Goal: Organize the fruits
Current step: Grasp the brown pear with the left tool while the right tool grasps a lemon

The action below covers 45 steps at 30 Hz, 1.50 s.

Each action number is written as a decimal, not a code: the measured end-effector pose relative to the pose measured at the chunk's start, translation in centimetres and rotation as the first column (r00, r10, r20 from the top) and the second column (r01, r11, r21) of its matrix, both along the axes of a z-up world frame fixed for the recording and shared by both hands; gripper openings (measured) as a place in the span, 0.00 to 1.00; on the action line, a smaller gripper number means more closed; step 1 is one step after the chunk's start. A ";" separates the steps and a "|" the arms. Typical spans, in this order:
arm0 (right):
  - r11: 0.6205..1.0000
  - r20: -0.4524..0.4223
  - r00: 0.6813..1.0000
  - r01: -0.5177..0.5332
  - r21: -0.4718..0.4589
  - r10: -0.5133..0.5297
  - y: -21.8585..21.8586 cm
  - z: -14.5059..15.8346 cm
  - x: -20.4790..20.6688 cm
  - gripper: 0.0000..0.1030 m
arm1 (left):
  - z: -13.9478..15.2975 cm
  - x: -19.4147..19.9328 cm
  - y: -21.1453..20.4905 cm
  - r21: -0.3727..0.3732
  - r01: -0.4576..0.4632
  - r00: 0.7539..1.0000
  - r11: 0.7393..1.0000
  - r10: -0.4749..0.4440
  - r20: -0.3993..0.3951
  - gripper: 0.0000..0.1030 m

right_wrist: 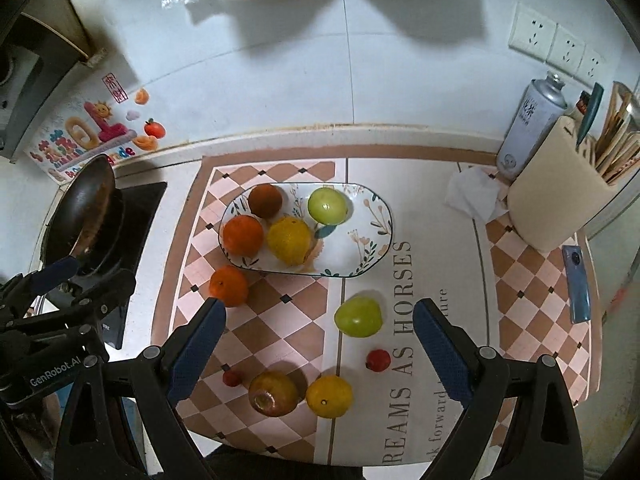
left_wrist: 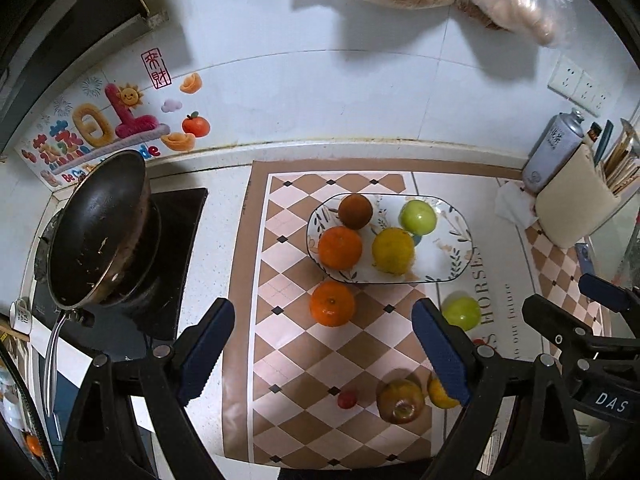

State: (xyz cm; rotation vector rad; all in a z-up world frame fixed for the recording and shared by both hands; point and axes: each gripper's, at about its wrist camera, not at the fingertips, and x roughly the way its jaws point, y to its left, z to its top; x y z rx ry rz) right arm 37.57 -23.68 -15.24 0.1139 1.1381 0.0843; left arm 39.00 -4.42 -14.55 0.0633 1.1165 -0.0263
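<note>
- Plate [right_wrist: 376, 216] ahead of both tongs, on the checked mat [right_wrist: 280, 320]; four fruits on it: brown fruit [right_wrist: 265, 201], orange [right_wrist: 243, 235], yellow fruit [right_wrist: 289, 240], green apple [right_wrist: 327, 205].
- Loose on the mat: second orange [left_wrist: 332, 304], green fruit [right_wrist: 358, 316], russet apple [right_wrist: 274, 394], yellow citrus [right_wrist: 329, 396], two small red fruits [right_wrist: 378, 360] [right_wrist: 232, 378].
- Right wrist view alone shows both red fruits and a phone [right_wrist: 576, 284] far right.
- Left tongs [left_wrist: 322, 354] spread, holding nothing; right tongs [right_wrist: 318, 354] spread, holding nothing.
- Pan [left_wrist: 96, 228] on the stove to the left; bare desk [left_wrist: 224, 208] between the stove and the mat.
</note>
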 end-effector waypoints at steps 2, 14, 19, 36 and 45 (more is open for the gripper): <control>1.000 0.000 1.000 0.001 0.012 -0.001 -0.1 0.2 -0.4 0.94 | 0.1 -0.4 -0.2 -0.005 -0.004 1.000 1.000 0.004 0.002 0.88; 0.987 -0.315 0.949 0.038 0.158 0.014 -2.1 -11.3 -2.2 0.94 | -9.3 -2.0 -1.6 0.021 0.029 0.966 0.999 -0.023 -0.257 0.98; 0.958 -0.471 0.882 0.128 0.255 0.008 -3.2 -18.6 -2.7 0.92 | -13.9 -2.6 -2.1 0.003 0.023 0.929 1.000 -0.020 -0.370 0.98; 0.982 -0.490 0.872 0.101 0.162 -0.009 -6.1 -21.7 -3.5 0.57 | -19.9 -4.2 -8.1 -0.026 0.213 0.841 0.977 -0.196 -0.505 0.98; 0.975 -0.490 0.871 0.128 0.184 -0.022 -6.5 -22.0 -3.3 0.58 | -21.7 -4.1 -9.5 -0.092 0.243 0.823 0.966 -0.256 -0.507 0.65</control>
